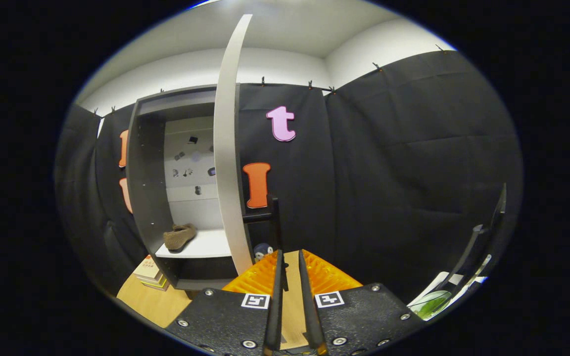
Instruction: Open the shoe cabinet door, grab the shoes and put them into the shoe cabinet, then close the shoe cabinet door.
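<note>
The dark shoe cabinet stands ahead and to the left of the fingers, its white door swung open and seen edge-on. A brown shoe lies on the white shelf inside, against the left wall. My gripper is low, to the right of the door's lower end, a little apart from it. Its fingers are drawn close together, with only a thin gap and nothing held between them. The wooden floor shows through the gap.
A stack of books lies on the wooden floor by the cabinet's left foot. A dark stand and a small round object sit just behind the door. A dark frame and a green-and-white item are at the right.
</note>
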### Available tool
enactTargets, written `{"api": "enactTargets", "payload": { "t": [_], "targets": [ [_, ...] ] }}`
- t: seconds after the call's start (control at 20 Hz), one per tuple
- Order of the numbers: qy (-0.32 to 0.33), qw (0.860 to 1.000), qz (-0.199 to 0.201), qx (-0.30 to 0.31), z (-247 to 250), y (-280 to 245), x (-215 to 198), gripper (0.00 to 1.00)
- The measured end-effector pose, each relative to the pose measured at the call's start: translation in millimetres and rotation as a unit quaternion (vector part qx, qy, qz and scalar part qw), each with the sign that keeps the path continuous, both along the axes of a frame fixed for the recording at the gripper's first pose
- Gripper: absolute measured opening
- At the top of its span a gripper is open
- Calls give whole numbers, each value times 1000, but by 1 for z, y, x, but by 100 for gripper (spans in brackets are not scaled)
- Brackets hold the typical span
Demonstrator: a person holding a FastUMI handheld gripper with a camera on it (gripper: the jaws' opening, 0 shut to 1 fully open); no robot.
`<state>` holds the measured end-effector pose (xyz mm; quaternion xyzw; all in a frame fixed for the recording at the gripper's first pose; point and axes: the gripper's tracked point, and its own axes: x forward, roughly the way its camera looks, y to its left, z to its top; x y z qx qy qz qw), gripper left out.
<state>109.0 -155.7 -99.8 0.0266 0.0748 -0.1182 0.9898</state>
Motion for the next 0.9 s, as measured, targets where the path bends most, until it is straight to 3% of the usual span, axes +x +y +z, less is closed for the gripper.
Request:
{"api": "enactTargets", "payload": {
  "t": [0.2,0.35,0.5,0.9],
  "targets": [
    [-7,999,-40,-9,10,16,-20,20],
    [-10,999,-39,-15,19,45,-26,20],
    [-2,1000,-13,-26,11,84,-28,23],
    [67,991,110,-25,-47,178,5,29]
  ]
}}
